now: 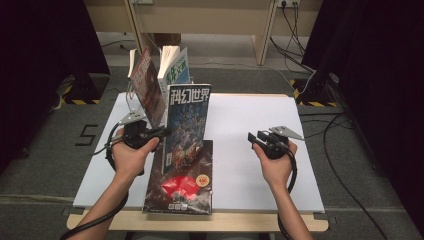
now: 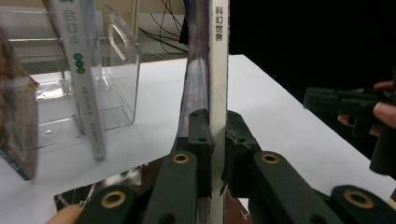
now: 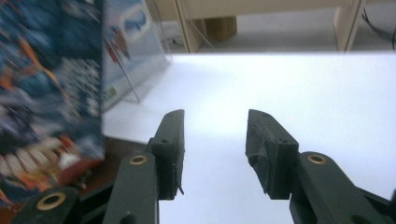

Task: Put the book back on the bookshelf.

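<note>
Right gripper view, blurred magazine (image 3: 49, 79) cropped, right gripper (image 3: 215, 140) fingers apart

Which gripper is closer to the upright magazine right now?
Left. The left gripper is clamped on the upright magazine at its spine; the right gripper hangs open, apart from it, over the white table.

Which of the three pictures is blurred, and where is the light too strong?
Right gripper view: the upright magazine at the left edge is smeared by motion blur, and the white table glares near washed-out; the right gripper looks sharp. Left gripper view: the magazine spine is crisp, the near book at left soft. High view: evenly lit, dark curtains at both sides.
</note>
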